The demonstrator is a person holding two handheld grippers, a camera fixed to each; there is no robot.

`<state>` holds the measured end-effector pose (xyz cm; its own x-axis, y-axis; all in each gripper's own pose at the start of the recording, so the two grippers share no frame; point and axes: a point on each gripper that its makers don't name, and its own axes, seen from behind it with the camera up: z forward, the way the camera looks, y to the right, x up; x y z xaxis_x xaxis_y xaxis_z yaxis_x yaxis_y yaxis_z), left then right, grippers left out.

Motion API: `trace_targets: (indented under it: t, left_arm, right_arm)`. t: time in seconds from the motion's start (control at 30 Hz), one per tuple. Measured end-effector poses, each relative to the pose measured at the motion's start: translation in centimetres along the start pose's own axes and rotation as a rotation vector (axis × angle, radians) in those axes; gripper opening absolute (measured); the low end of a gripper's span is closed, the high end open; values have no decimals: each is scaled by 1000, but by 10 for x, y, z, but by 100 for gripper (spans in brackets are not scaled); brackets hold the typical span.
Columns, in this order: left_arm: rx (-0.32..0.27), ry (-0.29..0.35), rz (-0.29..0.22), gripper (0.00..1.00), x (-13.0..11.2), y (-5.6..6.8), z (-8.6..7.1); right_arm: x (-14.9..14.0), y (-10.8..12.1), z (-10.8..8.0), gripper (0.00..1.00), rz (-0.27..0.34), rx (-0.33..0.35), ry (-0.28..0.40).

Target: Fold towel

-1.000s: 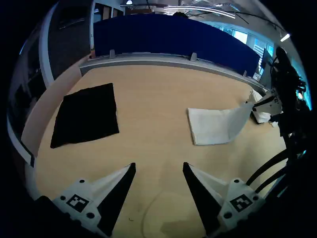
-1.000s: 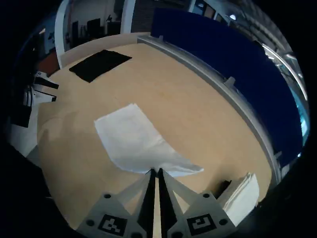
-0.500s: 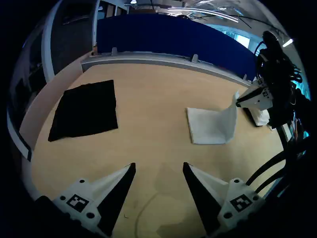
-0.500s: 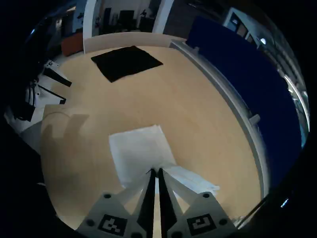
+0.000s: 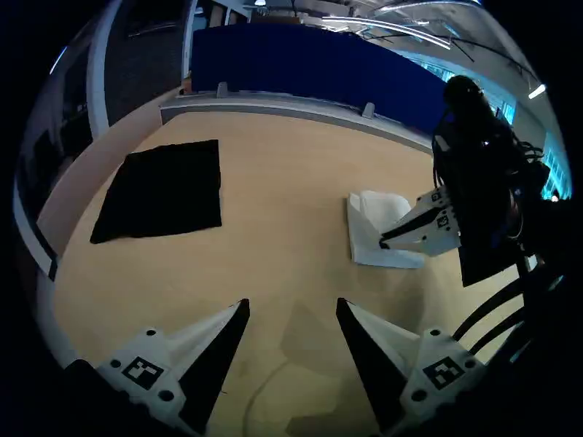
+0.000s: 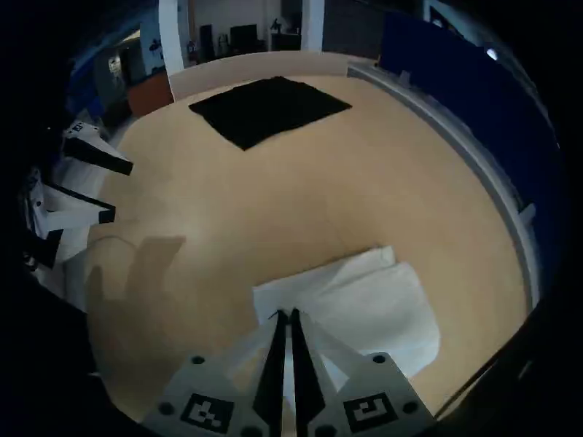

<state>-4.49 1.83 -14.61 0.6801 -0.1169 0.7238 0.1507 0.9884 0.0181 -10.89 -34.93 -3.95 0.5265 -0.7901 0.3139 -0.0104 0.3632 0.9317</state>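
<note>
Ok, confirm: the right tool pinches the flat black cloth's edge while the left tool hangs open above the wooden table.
No: the right tool pinches the edge of the white fabric towel, as the right gripper view shows; the rest stands.

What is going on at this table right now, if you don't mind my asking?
A person is folding a white towel with two handheld grippers. The right gripper is shut on the towel's edge, low over the table, and the towel lies doubled over on itself. The left gripper is open and holds nothing. A black cloth lies flat farther off.
</note>
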Motion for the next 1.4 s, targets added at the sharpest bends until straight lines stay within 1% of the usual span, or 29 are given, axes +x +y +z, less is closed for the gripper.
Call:
trace_targets:
  t: [0.07, 0.2, 0.3, 0.5, 0.53, 0.6, 0.67, 0.87, 1.0, 1.1, 1.13, 1.27, 1.4]
  left_arm:
    - [-1, 2, -6, 88, 0, 0, 0]
    - [-3, 4, -17, 88, 2, 0, -1]
    - [-5, 4, -18, 88, 3, 1, 0]
    - [-7, 4, -3, 88, 5, 4, 0]
    - [-7, 4, -1, 88, 5, 5, 0]
    - [-8, 4, 1, 88, 6, 6, 0]
    - [-9, 4, 1, 88, 6, 6, 0]
    - [-7, 4, -1, 88, 6, 6, 2]
    - [-5, 3, 1, 88, 6, 7, 2]
    - [-5, 3, 3, 88, 7, 8, 2]
    - [-5, 3, 4, 88, 7, 8, 2]
    - [-7, 4, 7, 88, 9, 10, 1]
    - [-10, 5, 10, 88, 9, 12, 0]
  right_arm:
    - [-6, -2, 6, 5, 26, 5, -10]
    - [-8, -3, 6, 6, 53, 8, -5]
    - [-8, -2, 3, 10, 58, 10, -1]
    - [-5, 0, -3, 18, 57, 8, 17]
    - [-5, 0, -4, 21, 56, 9, 19]
    - [-5, 0, -6, 39, 53, 11, 24]
    - [-5, 0, -9, 51, 48, 12, 29]
    - [-7, 0, -12, 59, 48, 5, 41]
    - [-7, 1, -16, 75, 58, -6, 56]
    - [-8, 2, -20, 90, 67, -25, 64]
    - [-9, 3, -22, 93, 70, -34, 65]
    - [-18, 9, -32, 95, 91, -79, 69]
    - [-29, 13, -41, 95, 143, -119, 73]
